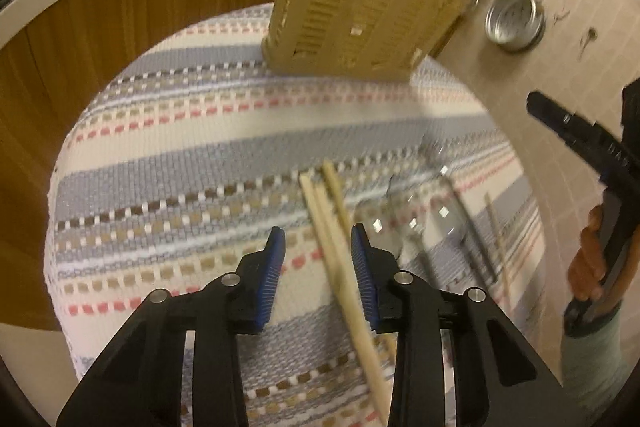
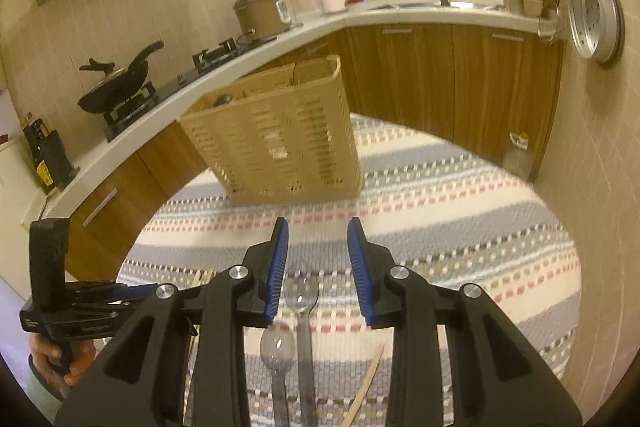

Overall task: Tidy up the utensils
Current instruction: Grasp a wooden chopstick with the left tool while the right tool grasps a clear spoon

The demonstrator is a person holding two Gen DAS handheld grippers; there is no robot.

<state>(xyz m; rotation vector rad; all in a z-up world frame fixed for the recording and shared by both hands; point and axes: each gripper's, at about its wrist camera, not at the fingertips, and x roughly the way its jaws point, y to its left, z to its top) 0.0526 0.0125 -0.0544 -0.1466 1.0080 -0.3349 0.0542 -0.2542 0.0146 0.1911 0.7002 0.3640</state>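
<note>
Pale wooden chopsticks [image 1: 336, 227] and clear plastic spoons [image 2: 301, 295] lie on a striped woven tablecloth [image 2: 460, 195] beside a tan slatted plastic caddy [image 2: 276, 135]. Both the left gripper [image 1: 318, 247] and right gripper [image 2: 317, 247] are spread apart, holding nothing, amid brown wooden kitchen cabinets [image 2: 460, 75].

My right gripper [image 2: 318, 259] hangs over the striped cloth [image 2: 460, 211] with its jaws spread wide and nothing between them. Beyond the tips, the tan slotted utensil basket [image 2: 276, 143] stands upright on the cloth. On the near side of the basket, under my jaws, lie two clear spoons [image 2: 298, 297] side by side, with a wooden chopstick [image 2: 366, 387] just right of them.
</note>
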